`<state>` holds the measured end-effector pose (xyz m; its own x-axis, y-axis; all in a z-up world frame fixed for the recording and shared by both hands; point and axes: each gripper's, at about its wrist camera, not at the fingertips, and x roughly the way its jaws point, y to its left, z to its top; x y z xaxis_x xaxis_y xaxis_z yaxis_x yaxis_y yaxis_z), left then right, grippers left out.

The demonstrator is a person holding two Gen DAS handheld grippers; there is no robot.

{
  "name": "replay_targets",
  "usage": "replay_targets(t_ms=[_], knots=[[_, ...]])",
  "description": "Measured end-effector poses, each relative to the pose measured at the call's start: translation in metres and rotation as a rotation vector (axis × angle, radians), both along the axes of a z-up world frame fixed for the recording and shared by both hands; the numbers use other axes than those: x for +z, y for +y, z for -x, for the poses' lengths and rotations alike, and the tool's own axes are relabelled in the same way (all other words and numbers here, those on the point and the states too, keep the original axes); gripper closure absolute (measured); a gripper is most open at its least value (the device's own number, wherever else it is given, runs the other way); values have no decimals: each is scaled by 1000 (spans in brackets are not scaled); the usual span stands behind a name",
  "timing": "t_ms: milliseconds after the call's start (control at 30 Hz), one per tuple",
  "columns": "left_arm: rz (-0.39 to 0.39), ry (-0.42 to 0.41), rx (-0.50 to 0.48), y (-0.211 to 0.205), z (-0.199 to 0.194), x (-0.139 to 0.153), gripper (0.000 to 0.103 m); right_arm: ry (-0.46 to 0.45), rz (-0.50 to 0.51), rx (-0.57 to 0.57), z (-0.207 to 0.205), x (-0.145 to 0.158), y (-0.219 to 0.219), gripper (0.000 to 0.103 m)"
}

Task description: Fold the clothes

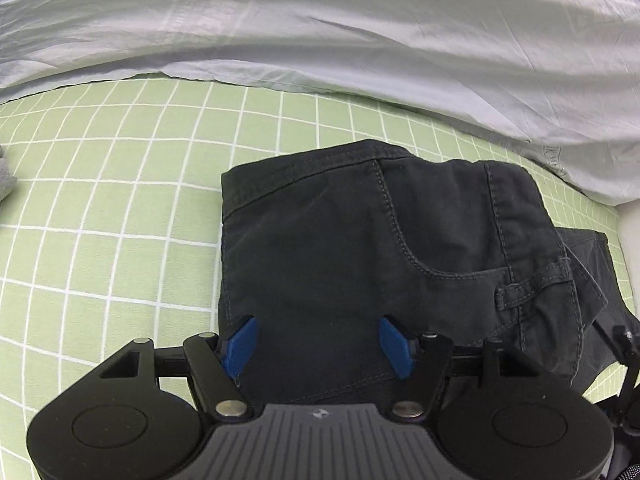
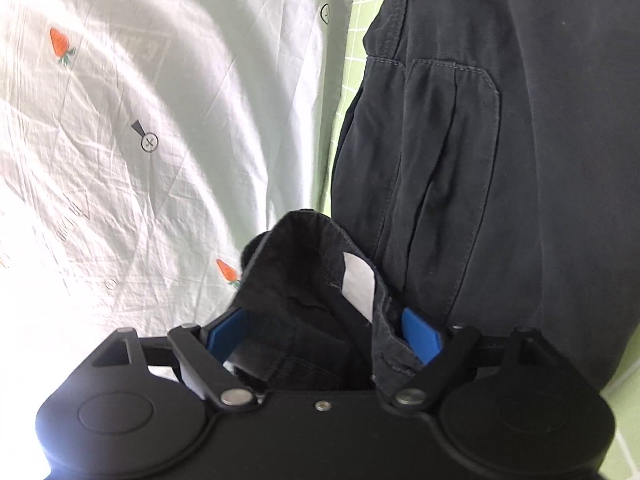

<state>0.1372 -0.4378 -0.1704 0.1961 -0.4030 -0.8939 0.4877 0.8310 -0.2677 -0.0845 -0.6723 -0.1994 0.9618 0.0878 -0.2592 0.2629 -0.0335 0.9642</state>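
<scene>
Green checked bedding with white grid lines carries the work, and a pale printed quilt with strawberries lies beyond it, well ahead of both sets of jaws.

Dark trousers lie folded into a compact block on the bed, directly ahead of the left gripper. Its jaws stand apart over the near edge of the block with cloth showing between the blue pads; whether those pads touch the fabric cannot be told.

In the right wrist view, the right gripper has a bunched waistband section, with a white label, sitting between its jaws. The jaws look wide, so whether they are gripping or merely surrounding the cloth cannot be told. More of the garment, with a back pocket, spreads ahead and to the right of these jaws.

The block's long side seems to run across the left jaws, not along them. The right hand looks nearer to the loose waistband end, so the next fold probably turns on carrying that end over the block toward the left jaws.
</scene>
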Motion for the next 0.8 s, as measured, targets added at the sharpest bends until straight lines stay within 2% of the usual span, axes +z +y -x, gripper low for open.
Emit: replay_targets(t_ms=[100, 200, 300, 367, 400, 433, 467, 500, 633, 800], knots=[[-18, 7, 0, -6, 3, -8, 35, -51, -50, -23, 5, -4, 3, 14], [-16, 14, 2, -6, 2, -10, 34, -40, -5, 4, 2, 1, 7, 11], [-23, 3, 10, -9, 1, -11, 34, -8, 58, 44, -10, 11, 10, 5], [-35, -14, 13, -11, 4, -10, 34, 76, 135, 102, -26, 17, 12, 6], [-42, -21, 14, -13, 5, -10, 34, 114, 176, 123, -33, 20, 13, 12], [-46, -24, 16, -13, 5, -10, 34, 151, 215, 143, -41, 22, 15, 25], [-50, -25, 19, -14, 6, -9, 33, 166, 223, 148, -45, 23, 16, 41], [-55, -25, 23, -14, 5, -9, 33, 181, 232, 154, -50, 23, 17, 61], [-62, -22, 29, -13, 6, -8, 31, 203, 235, 154, -55, 26, 20, 69], [-61, -26, 33, -11, 8, -7, 31, 201, 213, 147, -55, 30, 22, 72]])
